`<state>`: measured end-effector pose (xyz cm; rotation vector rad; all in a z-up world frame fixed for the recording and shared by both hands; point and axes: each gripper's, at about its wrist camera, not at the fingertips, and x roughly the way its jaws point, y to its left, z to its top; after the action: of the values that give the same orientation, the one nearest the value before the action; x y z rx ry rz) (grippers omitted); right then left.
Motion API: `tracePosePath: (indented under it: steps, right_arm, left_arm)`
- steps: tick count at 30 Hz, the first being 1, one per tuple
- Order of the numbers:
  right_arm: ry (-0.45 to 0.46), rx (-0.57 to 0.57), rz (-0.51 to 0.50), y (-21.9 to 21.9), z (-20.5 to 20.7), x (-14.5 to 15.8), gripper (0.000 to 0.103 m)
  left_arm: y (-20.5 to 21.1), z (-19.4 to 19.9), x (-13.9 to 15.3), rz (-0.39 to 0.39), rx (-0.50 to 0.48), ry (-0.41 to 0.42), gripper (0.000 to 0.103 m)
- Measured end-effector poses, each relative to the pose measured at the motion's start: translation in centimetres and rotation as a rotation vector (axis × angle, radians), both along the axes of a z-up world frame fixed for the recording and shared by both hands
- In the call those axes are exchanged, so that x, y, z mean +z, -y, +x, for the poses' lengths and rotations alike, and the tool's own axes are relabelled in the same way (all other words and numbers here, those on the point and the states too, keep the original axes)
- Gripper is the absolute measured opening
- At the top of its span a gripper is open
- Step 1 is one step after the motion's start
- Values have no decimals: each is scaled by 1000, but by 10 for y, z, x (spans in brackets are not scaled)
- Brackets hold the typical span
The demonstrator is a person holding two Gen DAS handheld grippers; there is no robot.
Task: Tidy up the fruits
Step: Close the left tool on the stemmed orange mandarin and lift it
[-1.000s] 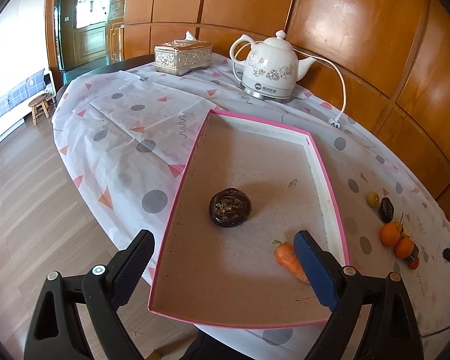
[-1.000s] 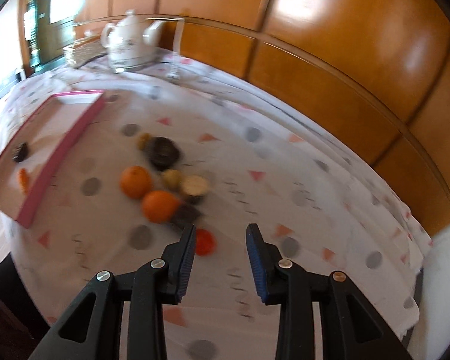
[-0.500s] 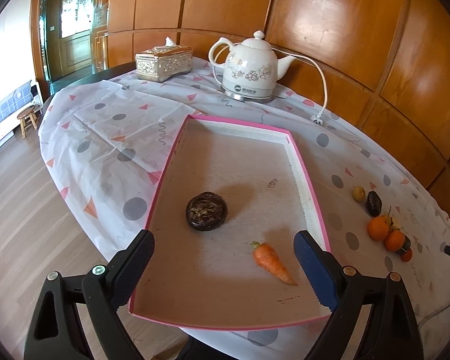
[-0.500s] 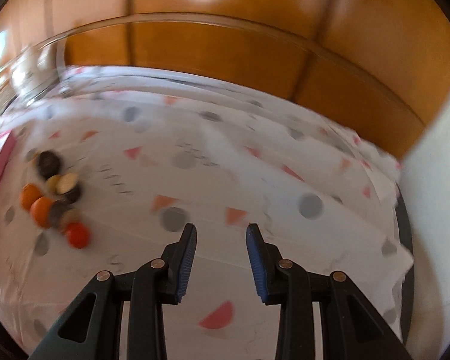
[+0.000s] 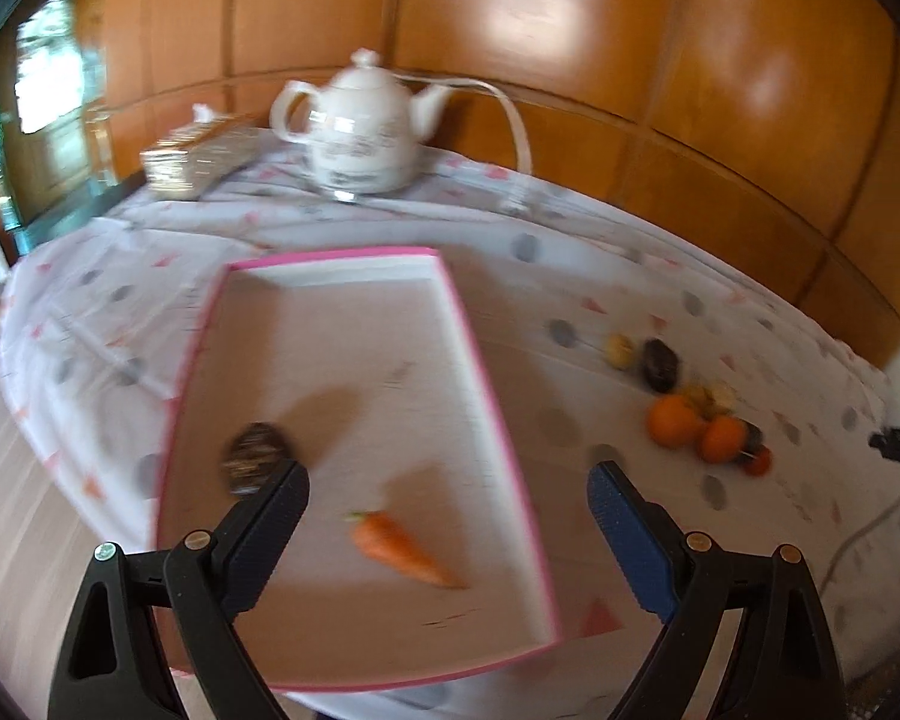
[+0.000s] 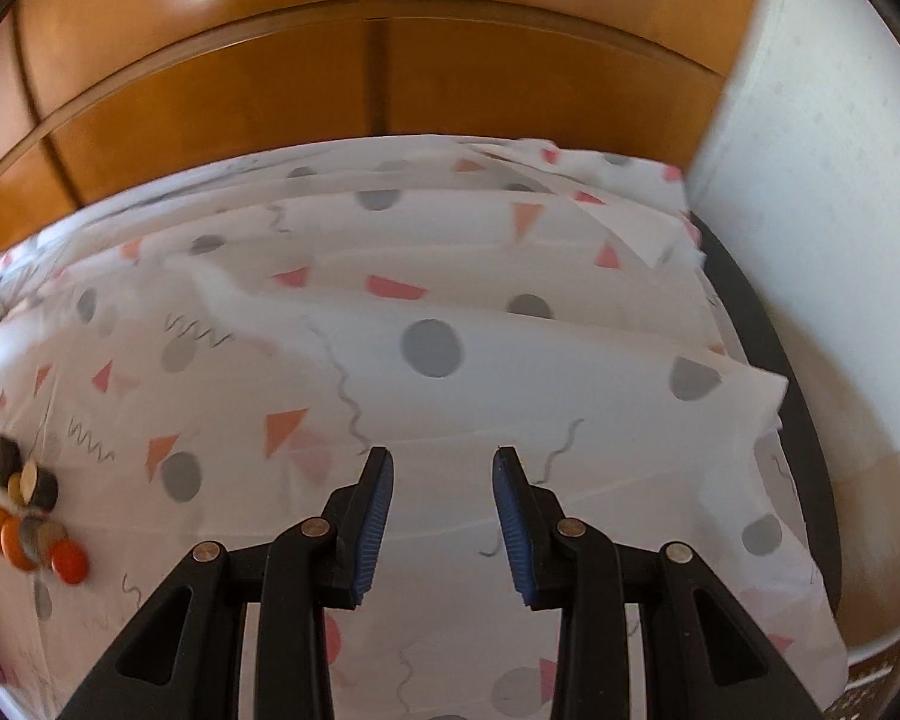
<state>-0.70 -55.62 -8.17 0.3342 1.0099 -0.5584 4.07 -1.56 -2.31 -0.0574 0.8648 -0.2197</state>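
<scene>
A pink-rimmed tray [image 5: 489, 396] lies on the patterned tablecloth and holds a carrot [image 5: 402, 549] and a dark round fruit [image 5: 257, 459]. My left gripper [image 5: 447, 510] hovers over the tray's near end, open wide and empty, with the carrot below the gap. To the tray's right lies a loose pile: two oranges [image 5: 672, 420], a small red fruit [image 5: 759, 459], a dark fruit [image 5: 660, 357] and a yellow one [image 5: 621, 351]. In the right wrist view that fruit pile [image 6: 24, 516] sits at the far left edge. My right gripper [image 6: 442, 480] hangs over bare cloth, its jaws narrowly apart with nothing between them.
A white teapot [image 5: 360, 132] with a cord [image 5: 516, 138] and a tissue box [image 5: 198, 159] stand at the table's back. Wood panelling runs behind. In the right wrist view the dark table edge [image 6: 768, 330] and a white wall [image 6: 810, 210] close the right side.
The left view has swung right and rolled, so the tray sits further left and the fruit pile shows more. The right gripper has swept right, away from the pile. Neither jaw opening changed.
</scene>
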Motion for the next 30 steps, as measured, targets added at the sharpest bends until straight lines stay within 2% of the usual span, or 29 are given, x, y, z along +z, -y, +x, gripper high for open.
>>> tracePosePath:
  steps: [4,6,9,11,12,19,24,27,30]
  right_arm:
    - [22,-85,32,20,-8,1,35]
    - [25,-103,48,23,-10,0,35]
    - [26,-109,64,26,-9,-2,35]
    - [28,-101,64,24,-6,-3,35]
    - [32,-96,63,22,-7,-2,35]
    - [44,-92,64,20,-7,1,35]
    - [40,-87,67,20,-5,0,35]
    - [40,-90,69,21,-5,0,35]
    - [37,-91,70,21,-5,0,35]
  left_arm:
    - [32,12,-3,0,-88,-39,93]
    - [50,17,-5,9,-132,-48,89]
    - [72,25,-10,16,-193,-72,79]
    - [87,31,-15,6,-230,-103,65]
    - [93,34,-18,3,-243,-114,63]
    - [138,54,-38,8,-300,-166,60]
    - [155,72,-49,-71,-277,-219,60]
    - [162,81,-56,-70,-259,-228,60]
    - [164,90,-67,-101,-245,-269,58]
